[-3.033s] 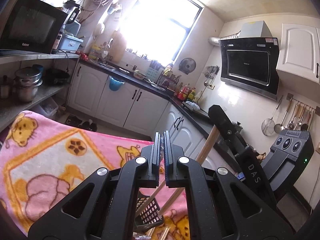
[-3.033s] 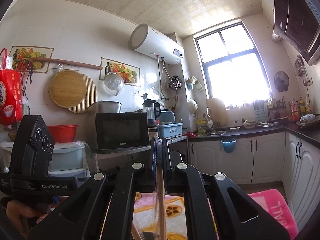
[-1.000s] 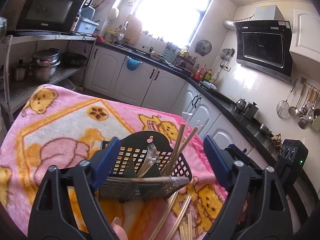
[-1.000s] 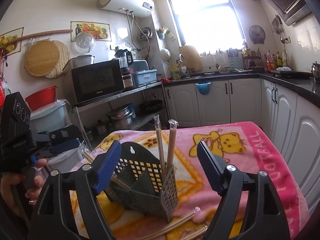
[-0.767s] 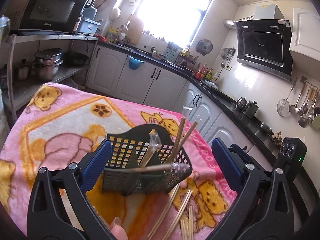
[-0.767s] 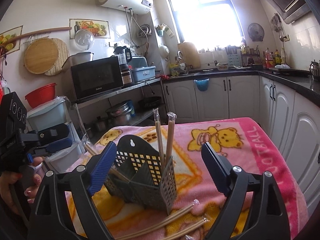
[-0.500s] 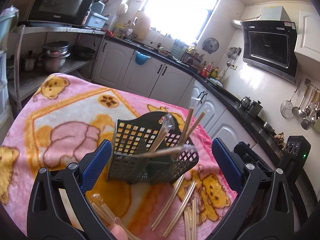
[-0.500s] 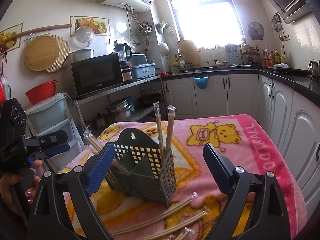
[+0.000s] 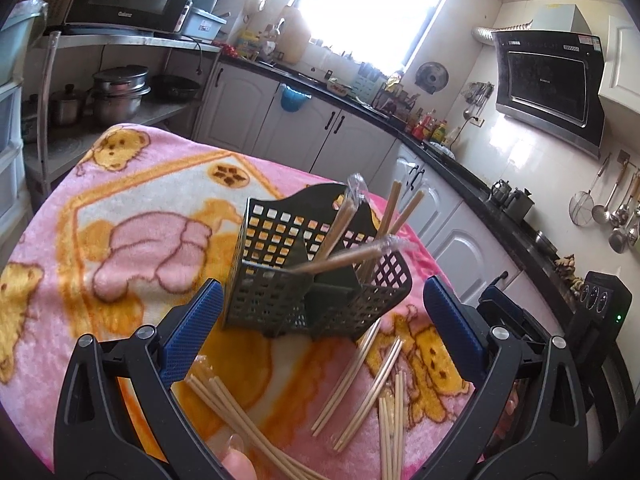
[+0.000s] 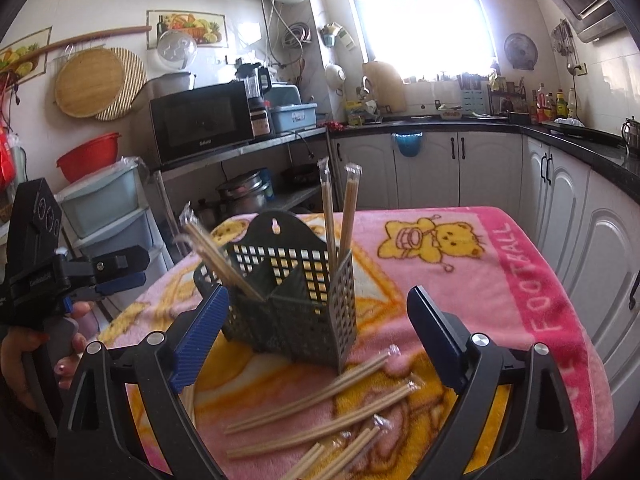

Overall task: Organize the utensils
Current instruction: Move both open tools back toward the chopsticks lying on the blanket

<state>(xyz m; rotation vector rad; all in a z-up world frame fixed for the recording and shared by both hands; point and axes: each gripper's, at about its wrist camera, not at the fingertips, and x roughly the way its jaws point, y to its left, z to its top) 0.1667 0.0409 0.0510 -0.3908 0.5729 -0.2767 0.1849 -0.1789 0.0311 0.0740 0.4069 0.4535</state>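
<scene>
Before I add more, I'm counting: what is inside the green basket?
Four wrapped chopstick pairs stand in the basket, two upright, two leaning. Its walls hide their lower ends and the bottom.

My table under the pink bear blanket (image 10: 460,280)

On it stand my dark utensil basket (image 10: 296,304) and loose wrapped chopsticks (image 10: 320,396).

Loose chopsticks (image 9: 248,420) cut by frame edge.
</scene>
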